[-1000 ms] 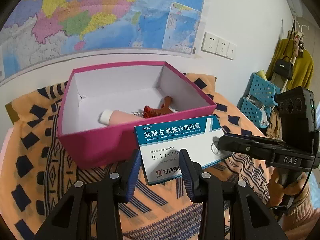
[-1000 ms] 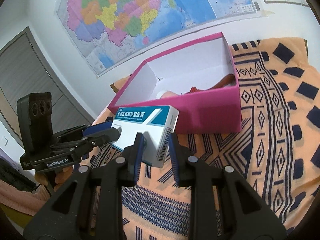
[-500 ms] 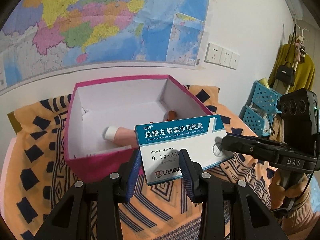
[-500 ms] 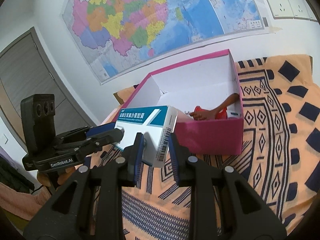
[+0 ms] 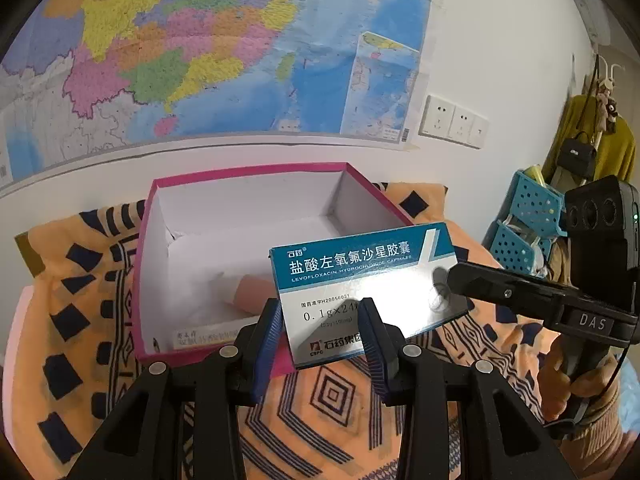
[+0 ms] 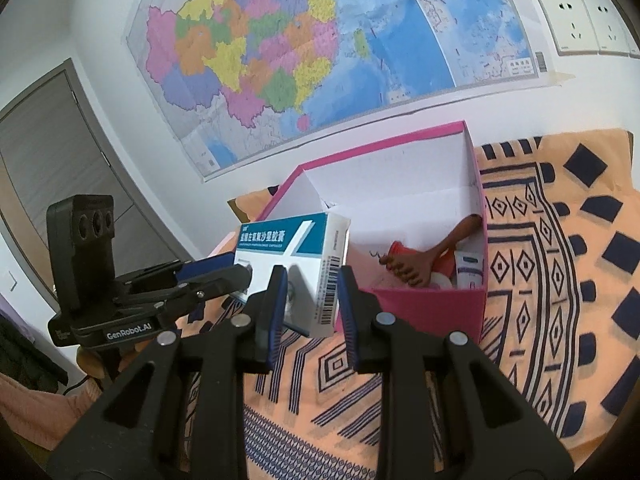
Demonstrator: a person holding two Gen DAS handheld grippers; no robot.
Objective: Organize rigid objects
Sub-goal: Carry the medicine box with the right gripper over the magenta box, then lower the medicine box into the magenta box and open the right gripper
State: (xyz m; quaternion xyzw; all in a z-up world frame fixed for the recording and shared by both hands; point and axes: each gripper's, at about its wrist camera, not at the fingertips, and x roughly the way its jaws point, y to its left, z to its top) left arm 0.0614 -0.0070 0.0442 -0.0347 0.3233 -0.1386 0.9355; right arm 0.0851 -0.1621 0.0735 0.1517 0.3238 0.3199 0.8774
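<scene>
Since 1 second ago the white and teal cardboard medicine box has risen from in front of the open pink cardboard box with white inside to hang above its near wall, and more of the pink box's floor now shows. The left gripper has its 2 blue-padded fingers narrowly apart, clamped on the medicine box's near short end. The right gripper grips the opposite end, its 2 pads pressing the 2 broad faces just beside the barcode. There is 1 medicine box, held by both grippers clear of the orange and navy patterned cloth.

Inside the pink box the right wrist view shows 1 brown wooden foot-shaped massager, 1 white tube with a blue label and 1 red item I cannot identify. The left wrist view shows only 1 pink tube, half hidden behind the medicine box. On the wall hang 1 coloured map and 1 row of white sockets. Glare washes out part of the medicine box's print.
</scene>
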